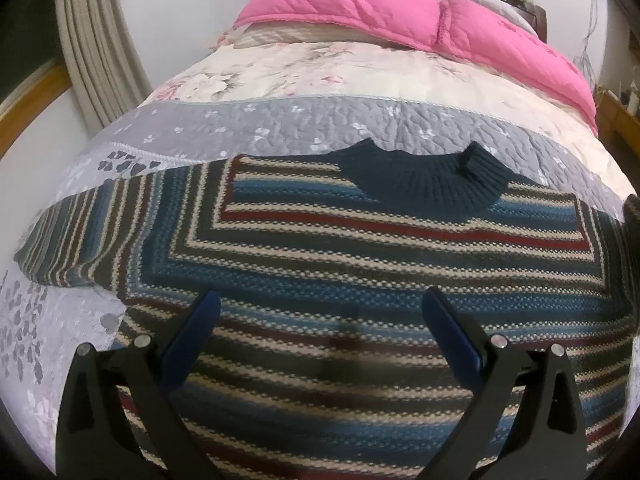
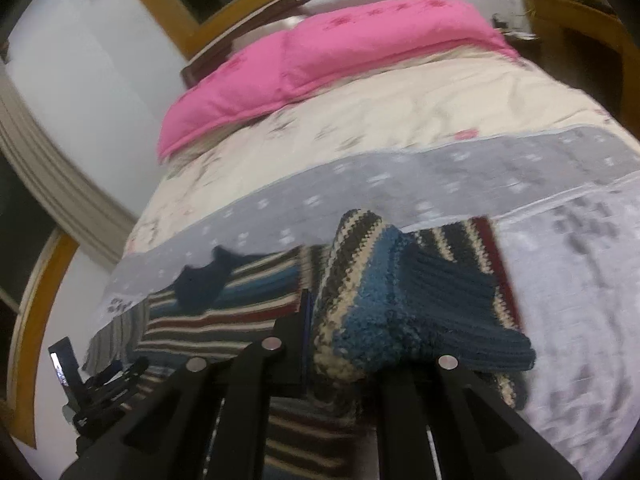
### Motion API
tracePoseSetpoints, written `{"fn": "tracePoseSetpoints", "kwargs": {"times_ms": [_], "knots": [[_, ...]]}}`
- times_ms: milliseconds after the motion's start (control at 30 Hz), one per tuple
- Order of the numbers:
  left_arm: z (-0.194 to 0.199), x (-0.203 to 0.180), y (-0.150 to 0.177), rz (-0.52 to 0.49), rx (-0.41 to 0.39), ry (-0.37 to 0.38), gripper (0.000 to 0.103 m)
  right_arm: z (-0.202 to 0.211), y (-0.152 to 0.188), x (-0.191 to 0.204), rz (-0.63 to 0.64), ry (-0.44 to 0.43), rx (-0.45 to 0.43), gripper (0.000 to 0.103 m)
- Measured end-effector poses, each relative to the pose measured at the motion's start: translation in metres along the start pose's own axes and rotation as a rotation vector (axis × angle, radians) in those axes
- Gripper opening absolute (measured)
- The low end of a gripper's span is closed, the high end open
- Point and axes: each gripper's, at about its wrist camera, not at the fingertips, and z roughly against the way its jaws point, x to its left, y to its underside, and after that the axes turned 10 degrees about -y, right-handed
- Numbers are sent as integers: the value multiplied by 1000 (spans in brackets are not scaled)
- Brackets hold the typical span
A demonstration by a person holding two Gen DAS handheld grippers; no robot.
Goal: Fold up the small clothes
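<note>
Left wrist view: the left gripper [image 1: 320, 312] hangs over the lower body of a striped knit sweater [image 1: 320, 264], its two blue-padded fingers [image 1: 192, 328] spread wide with nothing between them.
Sweater position: it lies flat on the bed, front side up, with its dark ribbed collar [image 1: 432, 180] toward the head of the bed.
Sweater pattern: bands of blue, dark red, cream and dark grey run across the chest and turn at an angle along the sleeve.
Left-side sleeve: one sleeve [image 1: 80, 240] stretches out flat toward the left edge of this view, resting on the bedspread.
Bedspread: a quilted grey cover [image 1: 280, 128] with pale flower prints lies under the sweater; beyond it is a cream floral section.
Head of bed: a pink quilt [image 1: 400, 12] is piled there, with ribbed beige curtains [image 1: 96, 40] at the left.
Right wrist view: the right gripper [image 2: 352, 344] is clamped on a bunched sleeve of the sweater [image 2: 360, 304], with its dark ribbed cuff [image 2: 460, 300] draped toward the right finger.
Held sleeve: it is lifted above the sweater's body, which stays flat on the bed behind and to the left.
Collar from this side: the dark collar [image 2: 200, 280] shows at the left, far from the held cuff.
Other gripper: part of the left gripper's black frame [image 2: 100, 380] sits at the lower left of the right wrist view.
Image quality: the right wrist view is motion-blurred.
</note>
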Motion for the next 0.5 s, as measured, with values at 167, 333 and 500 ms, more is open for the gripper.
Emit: {"fn": "tracePoseSetpoints", "kwargs": {"times_ms": [167, 333, 500], "knots": [[-2, 10, 2, 11, 3, -4, 100, -34, 18, 35, 34, -87, 49, 9], [-3, 17, 3, 22, 10, 1, 100, -71, 41, 60, 93, -79, 126, 9], [-2, 20, 2, 31, 15, 10, 100, -101, 64, 63, 110, -44, 202, 21]]}}
